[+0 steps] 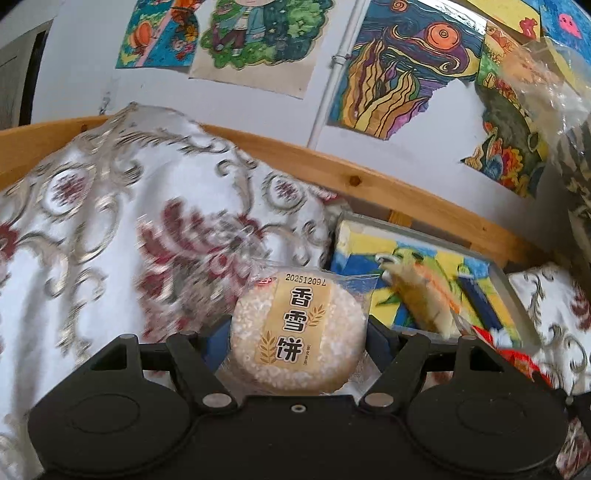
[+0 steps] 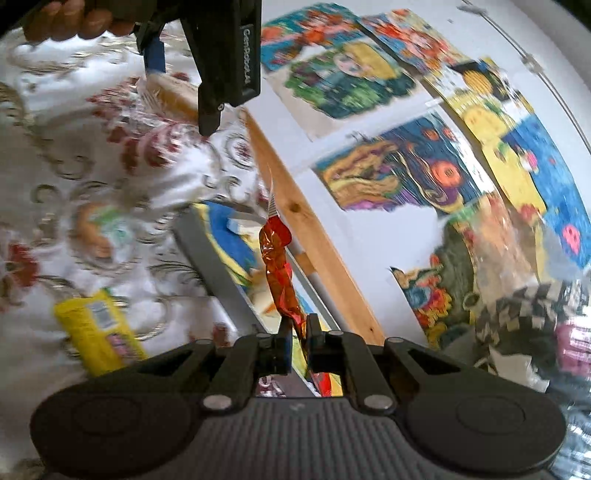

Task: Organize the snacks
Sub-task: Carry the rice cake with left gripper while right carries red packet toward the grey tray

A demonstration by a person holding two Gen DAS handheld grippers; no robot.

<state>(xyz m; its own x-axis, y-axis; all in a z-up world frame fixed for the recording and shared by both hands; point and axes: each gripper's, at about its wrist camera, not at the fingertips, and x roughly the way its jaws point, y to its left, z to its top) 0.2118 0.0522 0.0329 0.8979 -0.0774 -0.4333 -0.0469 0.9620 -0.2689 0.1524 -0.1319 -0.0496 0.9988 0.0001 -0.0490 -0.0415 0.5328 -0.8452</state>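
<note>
My left gripper (image 1: 298,339) is shut on a round rice cracker (image 1: 295,336) in a clear wrapper with a tan label, held above the patterned cloth (image 1: 110,221). The right wrist view shows that same left gripper (image 2: 184,85) at top left, the cracker (image 2: 173,94) between its fingers. My right gripper (image 2: 297,332) is shut on a thin red-orange snack packet (image 2: 280,266) that sticks up from the jaws. A yellow snack packet (image 2: 98,328) lies on the cloth to the left. A round snack in a green-marked wrapper (image 2: 96,229) lies farther up the cloth.
A painted canvas (image 1: 424,280) lies flat beside the cloth, with a pale wrapped snack (image 1: 421,295) on it. A wooden rail (image 1: 332,166) runs behind, under a wall of colourful drawings (image 1: 406,66). A clear plastic bag (image 2: 524,258) hangs at right. A person's hand (image 2: 74,22) holds the left gripper.
</note>
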